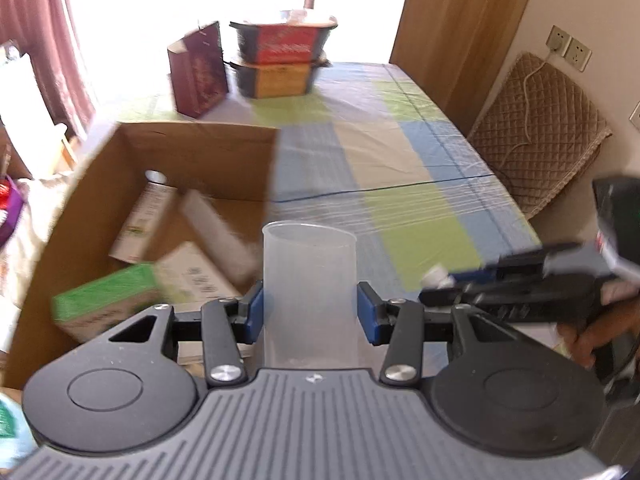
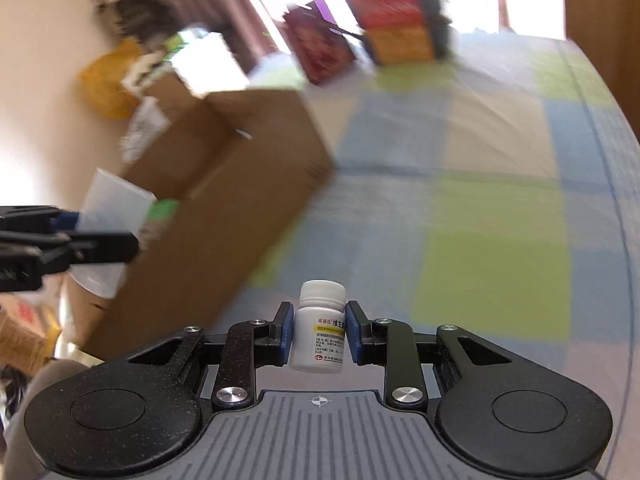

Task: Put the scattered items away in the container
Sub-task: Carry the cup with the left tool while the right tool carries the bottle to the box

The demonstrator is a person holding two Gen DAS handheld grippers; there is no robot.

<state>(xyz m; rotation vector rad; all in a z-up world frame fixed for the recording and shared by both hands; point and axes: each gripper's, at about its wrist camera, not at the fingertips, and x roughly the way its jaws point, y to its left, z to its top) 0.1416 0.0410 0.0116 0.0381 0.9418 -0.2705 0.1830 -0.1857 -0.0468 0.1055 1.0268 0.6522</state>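
My left gripper (image 1: 310,310) is shut on a clear plastic cup (image 1: 310,280), held upright just right of the open cardboard box (image 1: 100,184). Inside the box lie a green box (image 1: 104,300), a white tube (image 1: 140,216) and pale cartons. My right gripper (image 2: 318,332) is shut on a small white pill bottle (image 2: 320,328) with a yellow-striped label, above the checked tablecloth. The right wrist view shows the cardboard box (image 2: 224,208) at left, with the cup (image 2: 112,208) and left gripper (image 2: 64,240) at its near corner. In the left wrist view the right gripper (image 1: 436,284) comes in from the right, held by a hand (image 1: 592,328).
The table carries a checked cloth under clear plastic (image 1: 400,184). At its far end stand a dark red bag (image 1: 198,68) and two stacked black containers (image 1: 280,56). A quilted chair back (image 1: 540,132) and wall sockets (image 1: 568,48) are at right. Curtains (image 1: 48,40) hang at left.
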